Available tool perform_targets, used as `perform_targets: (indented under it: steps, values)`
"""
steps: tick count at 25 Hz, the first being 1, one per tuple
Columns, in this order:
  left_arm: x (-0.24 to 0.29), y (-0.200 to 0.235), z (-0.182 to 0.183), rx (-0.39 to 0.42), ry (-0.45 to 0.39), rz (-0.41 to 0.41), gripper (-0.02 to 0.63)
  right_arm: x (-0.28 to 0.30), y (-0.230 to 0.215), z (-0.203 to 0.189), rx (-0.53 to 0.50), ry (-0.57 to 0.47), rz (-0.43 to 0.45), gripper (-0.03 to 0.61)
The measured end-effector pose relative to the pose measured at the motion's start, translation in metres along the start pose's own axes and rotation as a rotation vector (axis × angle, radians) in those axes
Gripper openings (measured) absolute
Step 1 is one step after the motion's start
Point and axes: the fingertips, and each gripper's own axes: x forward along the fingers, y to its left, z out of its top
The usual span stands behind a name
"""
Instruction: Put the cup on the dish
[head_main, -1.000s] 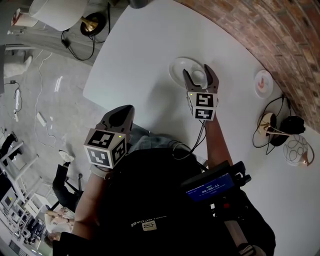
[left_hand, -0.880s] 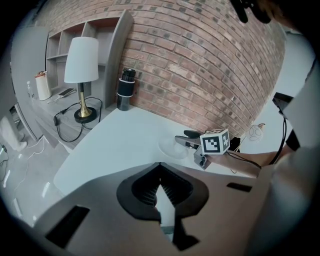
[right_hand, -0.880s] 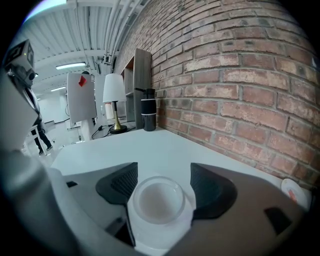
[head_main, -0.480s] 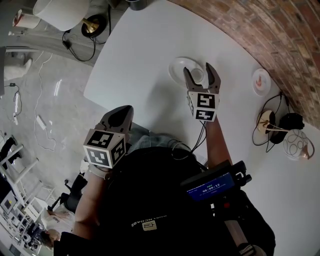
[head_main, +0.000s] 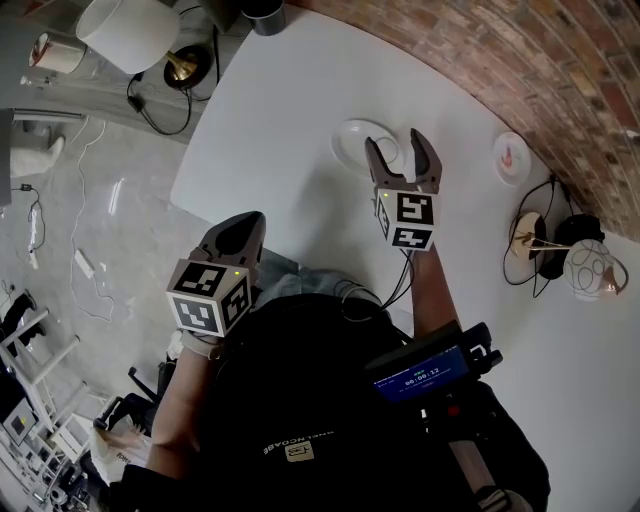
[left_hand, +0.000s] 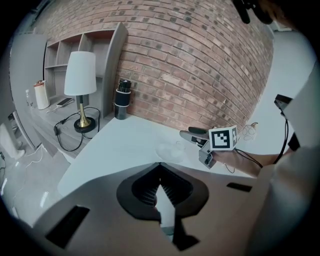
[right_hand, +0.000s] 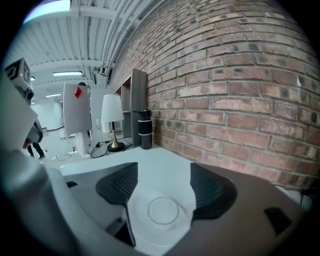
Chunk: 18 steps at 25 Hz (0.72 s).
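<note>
A white dish (head_main: 350, 138) lies on the white table (head_main: 290, 100). A clear glass cup (right_hand: 162, 210) stands upright in the dish's (right_hand: 145, 235) middle; it shows faintly in the left gripper view (left_hand: 178, 147). My right gripper (head_main: 395, 145) is open, its jaws on either side of the dish's near-right part and well apart from the cup (right_hand: 164, 172). My left gripper (head_main: 245, 225) hangs shut and empty off the table's near edge, pointing toward the dish (left_hand: 165, 151).
A small plate (head_main: 512, 158) with a red mark lies right of the dish. Cables and headphones (head_main: 555, 250) and a wire ornament (head_main: 590, 270) sit at the right. A dark cylinder (head_main: 262, 15) stands at the far corner; a lamp (head_main: 128, 30) stands beyond the table.
The head camera has shifted a little, so the table sits slightly differently in view. Both grippers keep their places and states.
</note>
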Motion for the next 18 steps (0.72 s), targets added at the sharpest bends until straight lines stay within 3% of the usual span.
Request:
perform_targets:
  steps: [7,18]
  values:
    - [-0.009,-0.007,0.017,0.049,-0.04,-0.026,0.005,-0.026,0.007,0.037,0.08,-0.056,0.01,0.311]
    - [-0.014,-0.022,0.064,0.181,-0.09,-0.153,0.005,-0.075,0.024,0.078,0.13,-0.094,-0.007,0.311]
